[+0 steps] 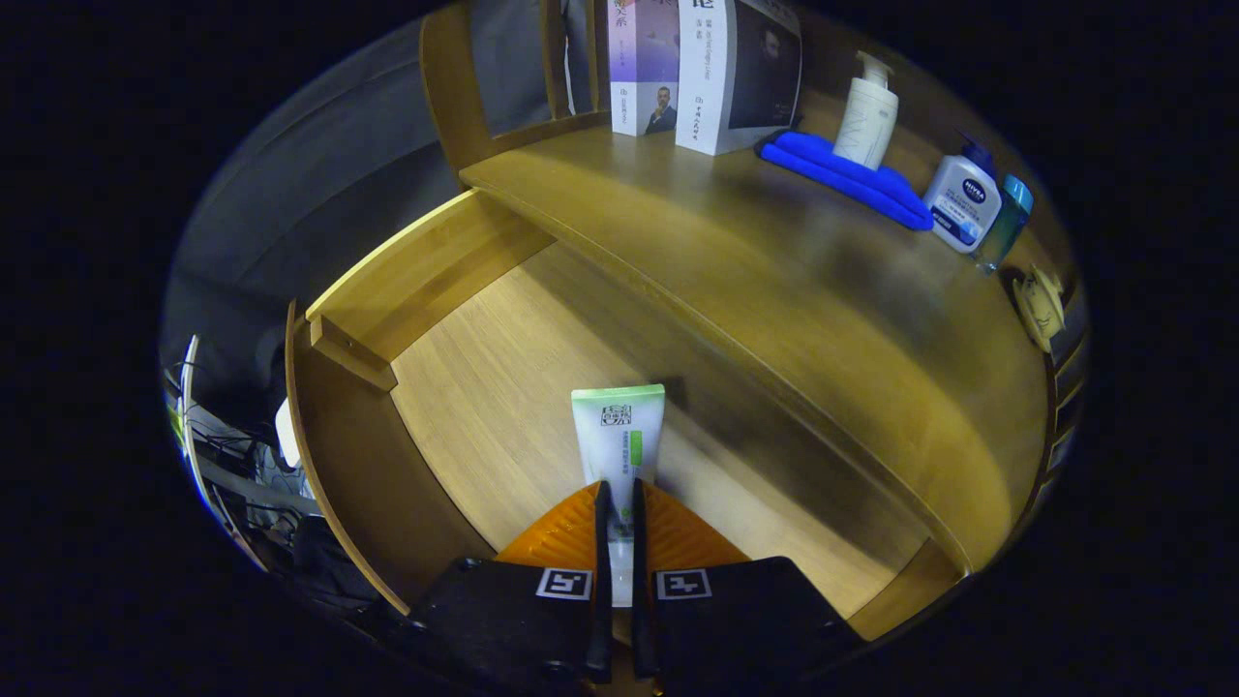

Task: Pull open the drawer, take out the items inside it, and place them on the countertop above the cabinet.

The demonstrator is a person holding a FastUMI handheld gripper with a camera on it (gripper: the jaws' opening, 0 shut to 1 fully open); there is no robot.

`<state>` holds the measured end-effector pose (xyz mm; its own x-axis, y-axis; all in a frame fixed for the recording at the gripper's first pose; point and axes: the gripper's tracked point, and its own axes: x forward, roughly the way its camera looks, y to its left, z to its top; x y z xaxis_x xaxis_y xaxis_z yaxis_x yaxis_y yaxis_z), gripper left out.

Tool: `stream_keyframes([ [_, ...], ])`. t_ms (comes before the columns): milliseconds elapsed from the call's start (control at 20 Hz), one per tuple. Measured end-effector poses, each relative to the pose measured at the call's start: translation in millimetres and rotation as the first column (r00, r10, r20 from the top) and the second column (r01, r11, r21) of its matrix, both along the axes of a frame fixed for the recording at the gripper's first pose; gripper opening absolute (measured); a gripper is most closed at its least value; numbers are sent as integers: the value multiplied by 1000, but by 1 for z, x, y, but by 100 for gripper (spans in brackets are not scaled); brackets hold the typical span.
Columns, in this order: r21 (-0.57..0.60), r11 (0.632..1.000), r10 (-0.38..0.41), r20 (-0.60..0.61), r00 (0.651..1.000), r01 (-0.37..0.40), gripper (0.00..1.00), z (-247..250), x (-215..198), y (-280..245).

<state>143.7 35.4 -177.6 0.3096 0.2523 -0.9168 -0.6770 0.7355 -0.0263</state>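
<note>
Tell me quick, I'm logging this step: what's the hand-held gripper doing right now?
Hand-held gripper: closed on the white-and-green tube, both fingers pressing its lower end, above the open drawer.

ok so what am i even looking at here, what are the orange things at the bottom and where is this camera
The camera rides on a hand-held gripper and looks forward along its two fingers; the orange fingers are the wedges you see. They are shut on a white and green tube, held above the open wooden drawer. Beyond the drawer is the countertop, where the tube is meant to go. At its back stand two books, a white pump bottle on a blue cloth, a white and blue bottle and a teal bottle.
</note>
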Motion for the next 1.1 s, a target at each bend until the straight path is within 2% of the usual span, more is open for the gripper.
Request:
stream_keyframes([
  [150,-62,998,31,-29,999,-33,10,-16,-6,-6],
  [250,-62,995,70,-55,996,-73,2,-15,-14,-4],
  [450,-84,987,139,-11,990,-140,2,-15,-9,-3],
  [650,-75,994,86,57,995,-82,2,-6,-4,-4],
  [750,-102,992,83,55,995,-77,2,-11,2,-11],
  [850,-156,983,100,-13,995,-100,2,-18,-7,-23],
  [900,-138,984,111,-14,994,-112,2,-13,-6,-20],
  [1000,-81,992,93,-42,995,-96,12,-16,-8,-12],
  [1100,-79,992,88,-90,992,-96,32,-19,-12,-13],
])
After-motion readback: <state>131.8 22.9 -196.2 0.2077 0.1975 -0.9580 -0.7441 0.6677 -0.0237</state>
